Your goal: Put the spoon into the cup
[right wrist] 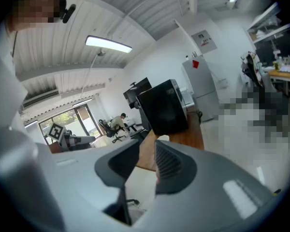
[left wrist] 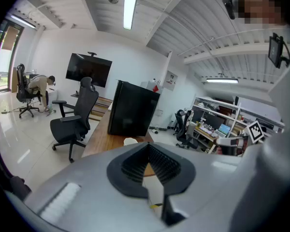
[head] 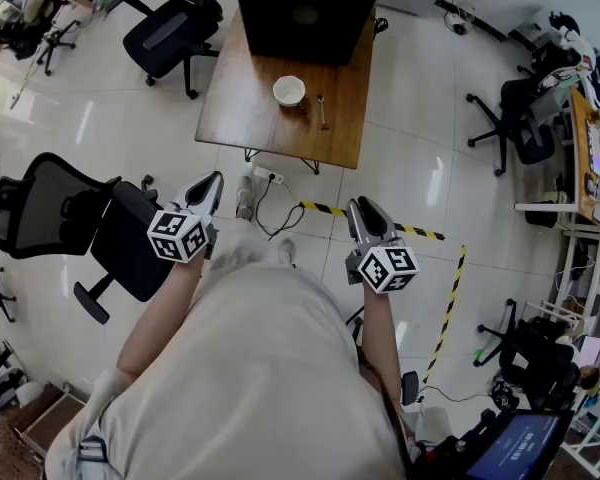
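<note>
A white cup (head: 289, 90) stands on the wooden table (head: 250, 108) far ahead of me, and the metal spoon (head: 322, 111) lies just right of it. Both grippers hang over the floor, well short of the table. My left gripper (head: 205, 190) has its fingertips together, with nothing in them. The right gripper (head: 365, 213) is slightly open and empty. In the left gripper view the cup (left wrist: 130, 141) shows just above the meeting jaw tips of the left gripper (left wrist: 147, 146). In the right gripper view the cup (right wrist: 163, 137) peeks over the right gripper (right wrist: 146, 146). The spoon is hidden in both gripper views.
A large black box (head: 305, 13) fills the table's far end. Office chairs stand at the far left (head: 170, 28), near left (head: 40, 208) and right (head: 520, 118). Under the table's near edge lies a power strip (head: 268, 176) with cables. Yellow-black tape (head: 420, 233) marks the floor.
</note>
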Tool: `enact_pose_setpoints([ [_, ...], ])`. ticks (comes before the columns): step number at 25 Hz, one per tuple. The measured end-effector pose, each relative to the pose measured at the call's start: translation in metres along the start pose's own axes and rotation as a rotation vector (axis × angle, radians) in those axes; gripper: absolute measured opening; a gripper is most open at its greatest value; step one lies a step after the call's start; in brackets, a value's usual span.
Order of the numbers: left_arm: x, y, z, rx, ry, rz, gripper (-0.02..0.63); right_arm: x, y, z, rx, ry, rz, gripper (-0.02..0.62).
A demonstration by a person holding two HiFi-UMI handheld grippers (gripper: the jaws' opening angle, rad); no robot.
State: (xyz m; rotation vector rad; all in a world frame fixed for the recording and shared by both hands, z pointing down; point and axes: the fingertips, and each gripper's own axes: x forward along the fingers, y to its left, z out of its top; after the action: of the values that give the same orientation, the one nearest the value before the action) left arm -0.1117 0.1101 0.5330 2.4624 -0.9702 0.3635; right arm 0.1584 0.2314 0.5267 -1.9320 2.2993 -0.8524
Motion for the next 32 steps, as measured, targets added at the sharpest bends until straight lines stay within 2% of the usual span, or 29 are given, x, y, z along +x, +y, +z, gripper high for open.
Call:
enact_pose_setpoints([
  [5, 0.032, 0.024, 0.024, 0.01, 0.013, -0.039, 0.0, 0.037, -0.004, 0.01, 0.008, 0.005, -0.025, 0.093],
  [15, 0.103, 0.074, 0.069, 0.048, 0.076, -0.165, 0.0, 0.111, -0.009, 0.031, 0.014, 0.046, -0.137, 0.092],
  [21, 0.133, 0.097, 0.098, 0.069, 0.066, -0.261, 0.0, 0.144, -0.009, 0.04, -0.002, 0.083, -0.213, 0.092],
  [27, 0.161, 0.117, 0.101, 0.049, 0.067, -0.365, 0.0, 0.175, -0.015, 0.04, -0.063, 0.139, -0.297, 0.094],
  [32, 0.179, 0.122, 0.092, 0.047, 0.112, -0.449, 0.0, 0.189, -0.01, 0.041, -0.141, 0.186, -0.354, 0.094],
])
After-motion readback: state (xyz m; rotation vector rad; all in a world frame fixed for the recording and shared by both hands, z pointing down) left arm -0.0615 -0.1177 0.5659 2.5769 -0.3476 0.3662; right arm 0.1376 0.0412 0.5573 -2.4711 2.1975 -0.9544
